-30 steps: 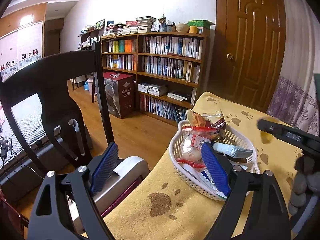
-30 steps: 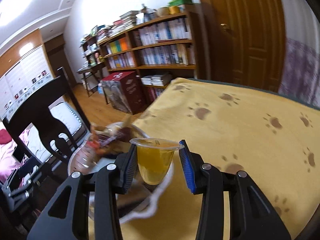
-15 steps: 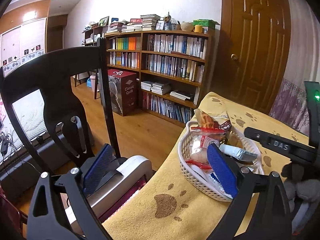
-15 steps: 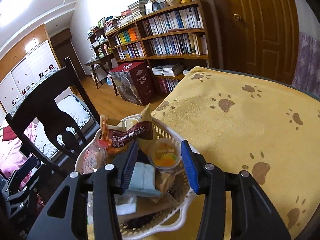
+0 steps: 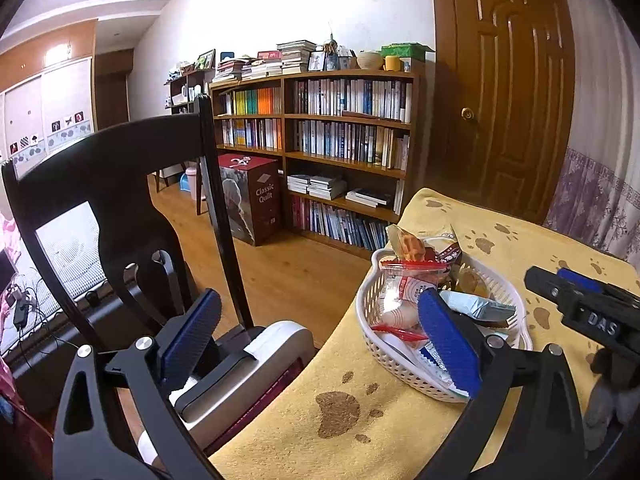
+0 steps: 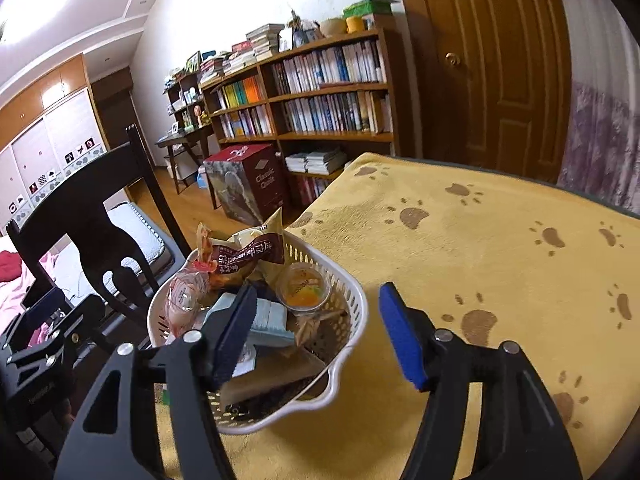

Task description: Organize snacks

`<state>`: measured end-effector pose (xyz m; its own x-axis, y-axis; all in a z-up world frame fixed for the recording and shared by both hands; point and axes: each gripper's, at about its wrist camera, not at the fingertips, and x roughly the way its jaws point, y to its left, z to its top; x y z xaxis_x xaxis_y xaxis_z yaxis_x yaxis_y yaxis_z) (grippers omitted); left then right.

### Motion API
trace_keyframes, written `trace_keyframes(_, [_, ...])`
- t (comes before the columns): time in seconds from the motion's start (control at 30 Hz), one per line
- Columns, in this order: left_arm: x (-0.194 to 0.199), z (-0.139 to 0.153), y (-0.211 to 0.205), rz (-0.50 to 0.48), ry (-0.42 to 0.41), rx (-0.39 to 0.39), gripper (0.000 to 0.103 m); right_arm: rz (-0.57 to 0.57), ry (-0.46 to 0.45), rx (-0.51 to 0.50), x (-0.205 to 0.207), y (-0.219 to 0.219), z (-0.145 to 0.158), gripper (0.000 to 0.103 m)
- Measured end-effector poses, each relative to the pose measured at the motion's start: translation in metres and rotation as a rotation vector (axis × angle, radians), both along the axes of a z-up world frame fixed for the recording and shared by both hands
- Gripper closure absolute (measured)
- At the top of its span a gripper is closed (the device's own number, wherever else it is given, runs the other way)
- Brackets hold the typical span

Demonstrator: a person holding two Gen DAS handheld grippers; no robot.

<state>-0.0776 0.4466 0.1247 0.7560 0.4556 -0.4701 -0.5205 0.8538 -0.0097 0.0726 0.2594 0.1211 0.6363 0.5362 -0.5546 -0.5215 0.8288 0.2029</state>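
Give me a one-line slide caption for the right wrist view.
Open right gripper hangs over the white plastic basket of snacks, a clear orange jelly cup lying inside, on the yellow paw-print cloth.

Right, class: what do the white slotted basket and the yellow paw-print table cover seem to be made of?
White slotted basket: probably moulded plastic, going by its smooth, slightly glossy rim and even slots. Yellow paw-print table cover: seemingly soft fleece or plush fabric, matte and fuzzy, draping over the table edge.

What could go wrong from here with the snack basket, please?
The basket sits close to the table edge beside the chair, so a nudge might tip it off. The jelly cup rests loosely on piled packets and may roll. The right gripper, jaws open, hangs partly over the rim and could snag it.
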Motion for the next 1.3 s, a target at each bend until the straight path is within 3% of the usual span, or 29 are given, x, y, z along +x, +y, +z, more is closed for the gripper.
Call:
trace_keyframes(0.5, [-0.008, 0.013, -0.015, -0.017, -0.028, 0.046, 0.003, -0.02, -0.117, -0.038, -0.044, -0.016, 0.016, 0.015])
trace_keyframes(0.6, [-0.009, 0.014, -0.019, -0.022, -0.032, 0.054, 0.003, -0.033, -0.147, -0.064, -0.053, -0.017, 0.018, 0.005])
trace_keyframes(1.3, [-0.013, 0.023, -0.027, -0.017, -0.035, 0.118, 0.003, -0.104, -0.218, -0.186, -0.092, -0.015, 0.016, 0.005])
